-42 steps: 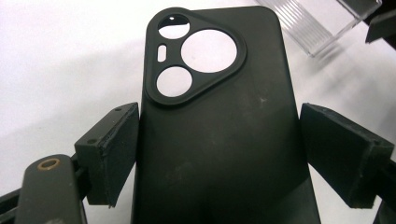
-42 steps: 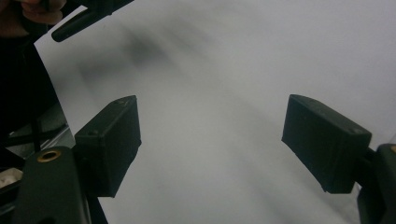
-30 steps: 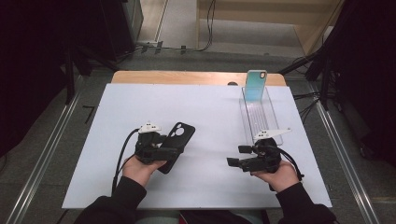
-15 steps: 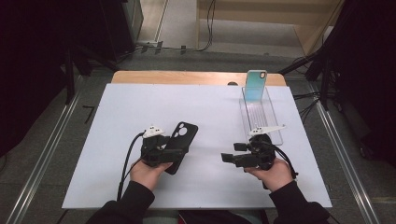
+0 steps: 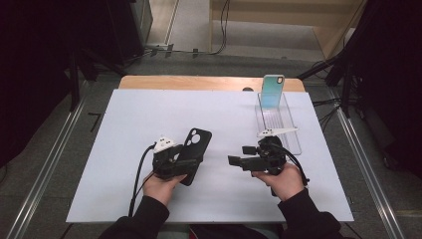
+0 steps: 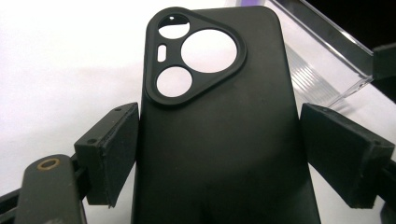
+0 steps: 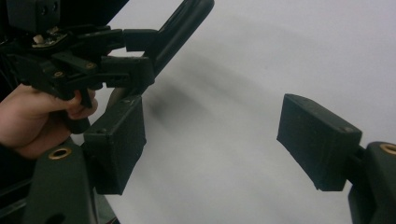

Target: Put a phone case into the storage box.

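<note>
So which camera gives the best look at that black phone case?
The left gripper view: the case fills it, camera cutouts plain, between the left gripper's jaws. The high view shows it small; the right gripper view catches its edge.

lab, white table (image 5: 149, 114), floor cables (image 5: 219, 30)

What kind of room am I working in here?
Likely a lab recording bay: a white-topped table between metal floor rails, loose cables behind, and a clear acrylic stand propping a phone case.
</note>
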Tool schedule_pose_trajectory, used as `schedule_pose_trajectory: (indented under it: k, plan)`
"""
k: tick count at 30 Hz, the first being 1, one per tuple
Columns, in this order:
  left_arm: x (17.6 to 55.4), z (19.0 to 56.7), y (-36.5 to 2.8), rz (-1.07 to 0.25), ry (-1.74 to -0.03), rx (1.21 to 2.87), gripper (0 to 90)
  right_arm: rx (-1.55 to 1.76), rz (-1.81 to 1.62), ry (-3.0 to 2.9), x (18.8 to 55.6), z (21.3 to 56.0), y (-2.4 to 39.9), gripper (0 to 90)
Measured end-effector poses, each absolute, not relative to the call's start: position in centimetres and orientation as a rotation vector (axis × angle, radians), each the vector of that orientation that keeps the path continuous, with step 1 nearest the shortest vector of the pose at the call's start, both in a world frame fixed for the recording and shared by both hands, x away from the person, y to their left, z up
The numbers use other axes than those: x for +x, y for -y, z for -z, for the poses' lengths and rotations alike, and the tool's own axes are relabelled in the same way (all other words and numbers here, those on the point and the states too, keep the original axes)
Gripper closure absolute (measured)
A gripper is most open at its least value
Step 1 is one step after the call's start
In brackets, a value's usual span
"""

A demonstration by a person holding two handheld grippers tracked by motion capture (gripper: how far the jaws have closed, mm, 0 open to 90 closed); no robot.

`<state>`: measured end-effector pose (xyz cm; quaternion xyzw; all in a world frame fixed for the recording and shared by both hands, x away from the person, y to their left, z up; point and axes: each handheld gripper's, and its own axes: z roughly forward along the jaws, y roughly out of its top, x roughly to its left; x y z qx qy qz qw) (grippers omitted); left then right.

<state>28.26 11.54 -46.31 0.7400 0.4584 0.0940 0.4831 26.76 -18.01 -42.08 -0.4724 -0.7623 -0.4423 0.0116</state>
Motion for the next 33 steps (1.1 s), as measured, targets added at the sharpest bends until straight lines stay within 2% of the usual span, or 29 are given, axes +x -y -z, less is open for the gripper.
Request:
schedule_pose_trajectory:
  k: [22, 33]
  plan:
    - [27.3, 47.2, -10.5, -0.270, -1.081, 1.737, 15.0, -1.495, 1.424, 2.263, 29.1, 42.1, 16.1, 21.7]
    - [26.9, 47.2, -10.1, -0.246, -1.087, 1.694, 15.0, -1.507, 1.433, 2.200, 30.3, 42.3, 15.1, 22.4]
